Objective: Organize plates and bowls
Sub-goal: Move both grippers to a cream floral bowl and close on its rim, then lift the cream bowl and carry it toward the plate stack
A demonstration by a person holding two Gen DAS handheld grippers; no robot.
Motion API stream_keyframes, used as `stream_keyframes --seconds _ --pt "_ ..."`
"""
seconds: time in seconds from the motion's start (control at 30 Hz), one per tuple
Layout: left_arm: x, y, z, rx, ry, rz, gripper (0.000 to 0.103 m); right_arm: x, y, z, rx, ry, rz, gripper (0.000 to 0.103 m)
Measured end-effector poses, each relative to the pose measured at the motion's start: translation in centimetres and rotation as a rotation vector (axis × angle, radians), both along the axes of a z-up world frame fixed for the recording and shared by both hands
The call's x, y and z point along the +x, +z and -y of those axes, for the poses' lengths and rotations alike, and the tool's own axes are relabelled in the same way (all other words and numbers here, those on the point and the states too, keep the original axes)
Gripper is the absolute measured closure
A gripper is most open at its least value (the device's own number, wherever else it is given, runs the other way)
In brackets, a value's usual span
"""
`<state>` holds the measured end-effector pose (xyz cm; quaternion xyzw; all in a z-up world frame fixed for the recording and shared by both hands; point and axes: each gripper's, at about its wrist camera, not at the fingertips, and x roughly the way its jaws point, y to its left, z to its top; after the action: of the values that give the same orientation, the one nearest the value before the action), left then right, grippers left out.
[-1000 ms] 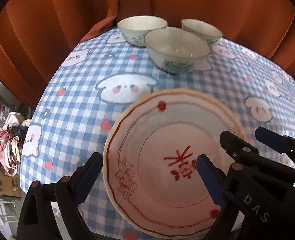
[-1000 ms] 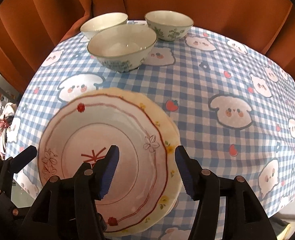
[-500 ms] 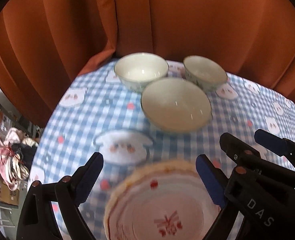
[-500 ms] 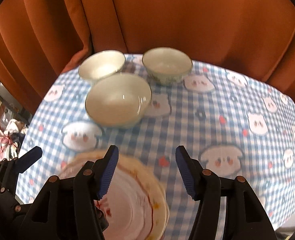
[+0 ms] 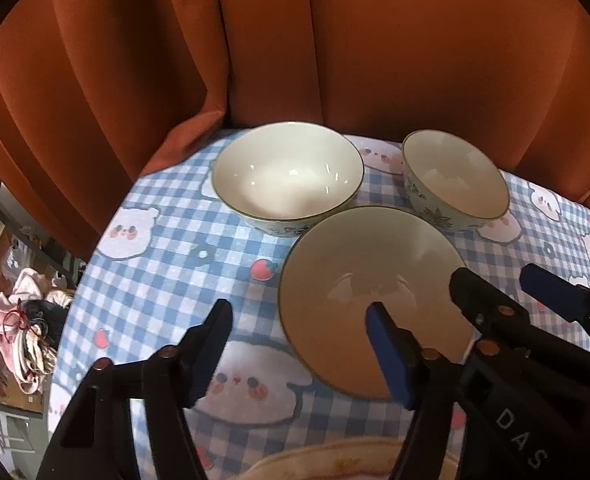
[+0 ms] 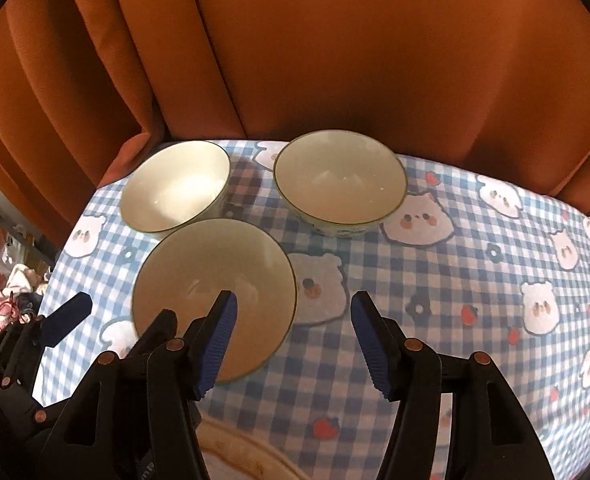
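Observation:
Three white bowls with green rims stand close together on the blue checked tablecloth (image 5: 155,280). The near bowl (image 5: 359,280) (image 6: 211,276) is the closest; a far left bowl (image 5: 287,176) (image 6: 175,184) and a far right bowl (image 5: 455,180) (image 6: 339,180) stand behind it. My left gripper (image 5: 299,340) is open and empty, its right finger over the near bowl. My right gripper (image 6: 291,328) is open and empty, just right of the near bowl. The rim of the stacked plates (image 5: 335,460) (image 6: 231,452) shows at the bottom edge.
An orange curtain (image 5: 335,40) hangs right behind the table. The table's left edge drops off to a floor with a bundle of cloth (image 5: 19,328). The right part of the tablecloth (image 6: 495,280) holds no dishes.
Both grippers have lifted off the plate stack and moved forward toward the bowls. The plates have slid to the bottom edge of both views. Both grippers stay open.

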<state>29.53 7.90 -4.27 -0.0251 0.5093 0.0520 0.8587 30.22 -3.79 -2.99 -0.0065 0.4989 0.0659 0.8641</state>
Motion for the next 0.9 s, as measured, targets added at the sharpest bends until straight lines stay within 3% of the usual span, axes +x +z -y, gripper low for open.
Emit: stream_keyframes --seconds 0.1,0.2,0.37,0.43,0.47,0.9 --pt "1.0 -1.2 0.1 -0.011 -0.004 -0.022 0.047 1.3 -1.4 -0.3 0.006 0.001 -0.020 0.043" --pt "1.8 -2.5 0.2 -0.009 0.009 -0.053 0.052 2.4 -2.8 -0.6 0.008 -0.001 -0.048 0.053" --pt "2.8 -4.0 0.5 0.008 0.002 -0.099 0.072 3.6 -4.9 -0.8 0.019 0.001 -0.100 0.067" --pt "3.1 -4.4 0.5 0.013 -0.003 -0.113 0.073 3.9 -5.6 -0.9 0.028 0.004 -0.120 0.081" --pt "3.2 -4.6 0.5 0.008 -0.003 -0.116 0.073 4.1 -5.8 -1.0 0.035 0.009 -0.126 0.083" --pt "3.6 -4.1 0.3 0.008 0.000 -0.125 0.074 4.0 -5.1 -0.8 0.027 0.010 -0.140 0.086"
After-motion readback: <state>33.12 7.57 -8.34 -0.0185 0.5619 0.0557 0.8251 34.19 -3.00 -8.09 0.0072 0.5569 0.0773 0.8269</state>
